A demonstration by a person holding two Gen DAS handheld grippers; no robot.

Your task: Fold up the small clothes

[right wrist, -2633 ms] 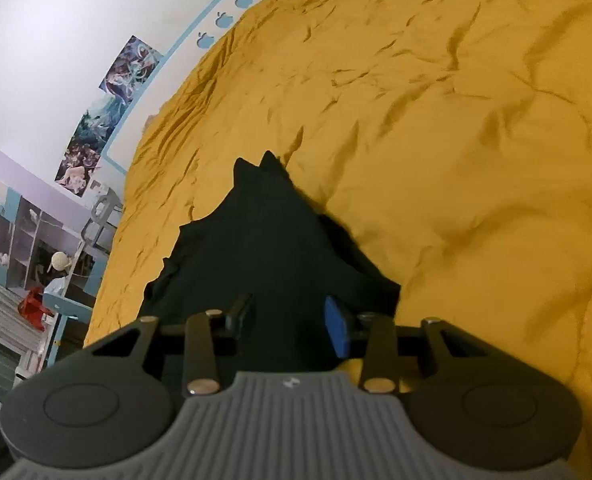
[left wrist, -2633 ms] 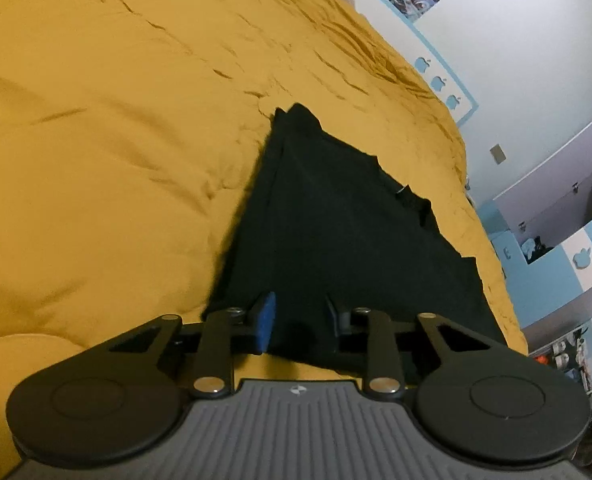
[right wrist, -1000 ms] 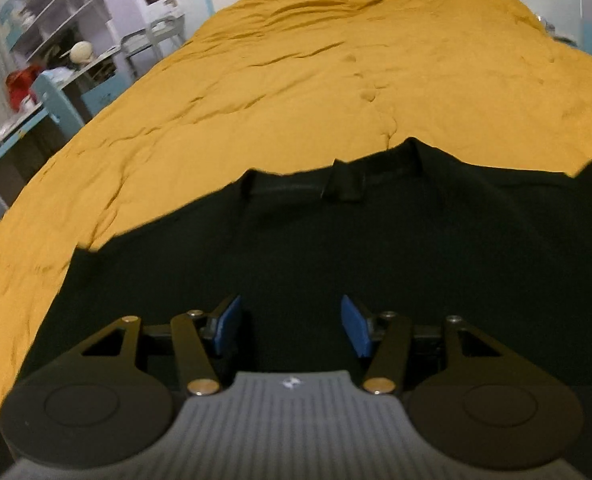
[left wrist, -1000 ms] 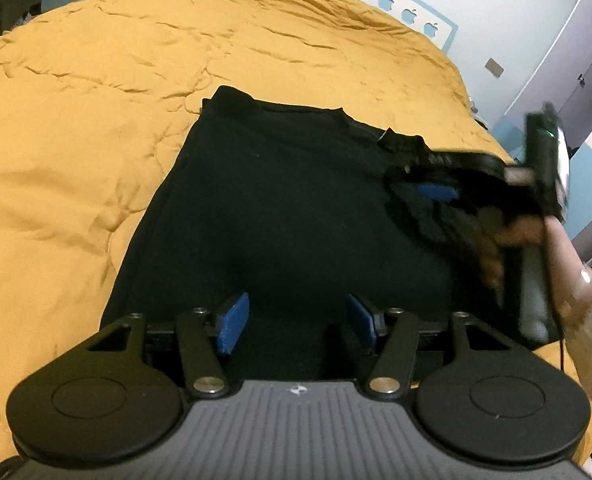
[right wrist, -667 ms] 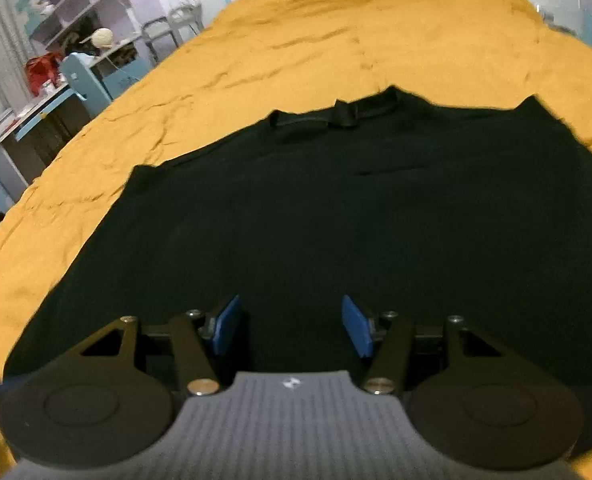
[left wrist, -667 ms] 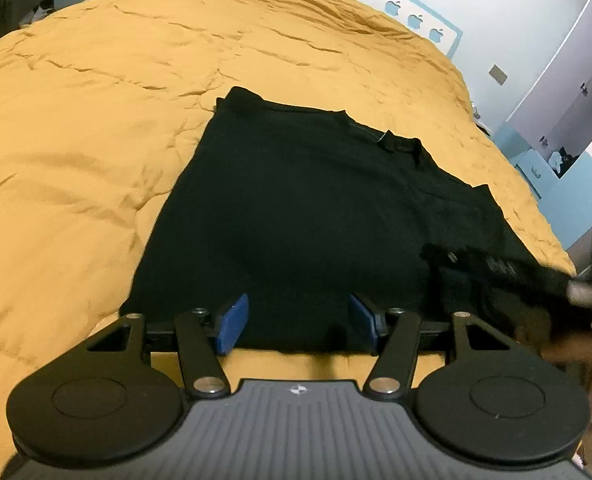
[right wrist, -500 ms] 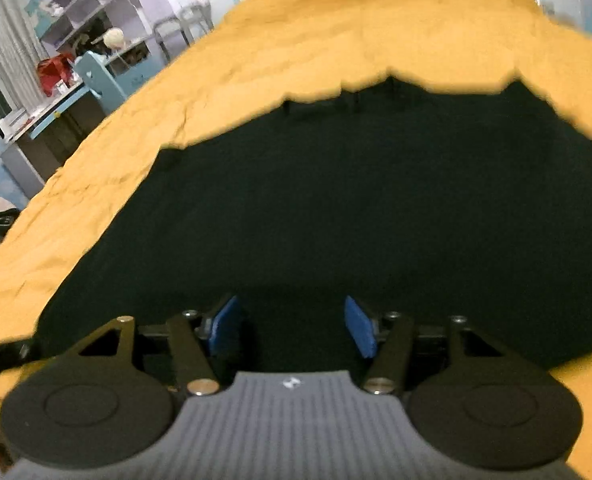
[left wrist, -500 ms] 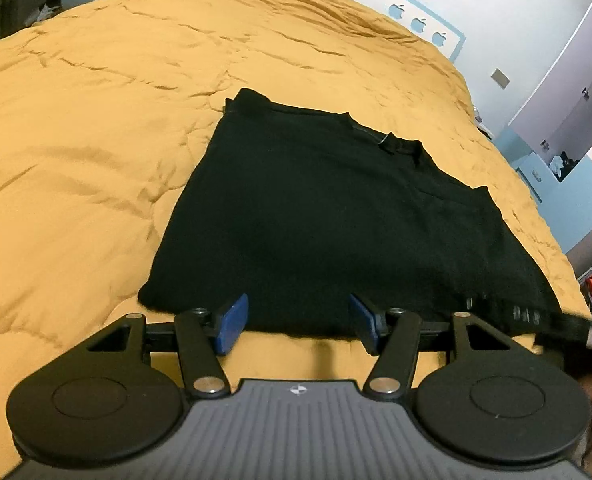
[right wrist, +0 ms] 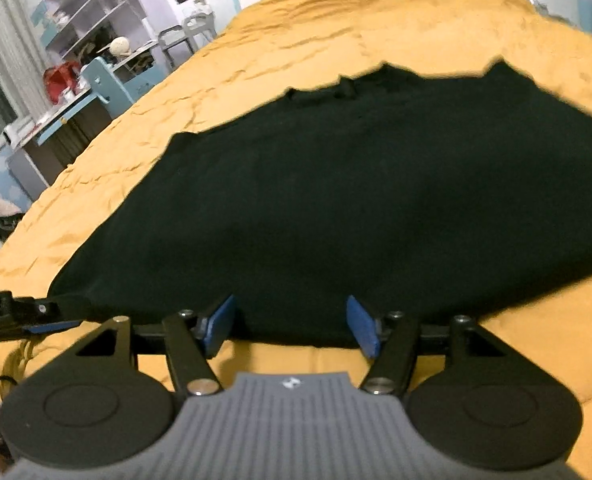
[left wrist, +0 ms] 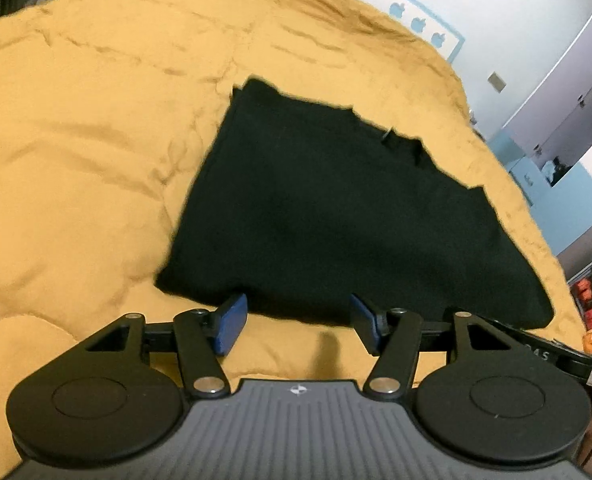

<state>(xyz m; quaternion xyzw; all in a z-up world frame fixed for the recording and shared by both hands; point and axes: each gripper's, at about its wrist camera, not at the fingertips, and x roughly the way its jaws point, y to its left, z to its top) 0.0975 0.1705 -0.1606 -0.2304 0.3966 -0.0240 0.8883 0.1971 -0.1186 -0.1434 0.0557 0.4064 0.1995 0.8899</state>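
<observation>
A black garment (left wrist: 336,208) lies folded flat on the orange quilt (left wrist: 76,160), its collar (left wrist: 396,142) at the far edge. My left gripper (left wrist: 298,320) hovers just short of the garment's near edge, open, with only quilt and the hem showing between its blue pads (left wrist: 230,322). In the right wrist view the same garment (right wrist: 356,200) fills the middle, collar (right wrist: 346,88) far away. My right gripper (right wrist: 290,326) is open at the near hem with nothing gripped. Each gripper shows in the other's view: the right (left wrist: 536,350) at the right edge, the left (right wrist: 16,312) at the left edge.
The quilt (right wrist: 416,12) covers a wide bed on all sides of the garment. A blue desk (right wrist: 104,80) and shelves (right wrist: 80,8) stand beyond the bed's left side. A white wall with apple stickers (left wrist: 418,24) and grey cabinets (left wrist: 568,112) lie to the right.
Both grippers have drawn back off the garment to its near edge. The right one swept from near the collar to beside the left. Both jaws stand wider than in the earliest frames.
</observation>
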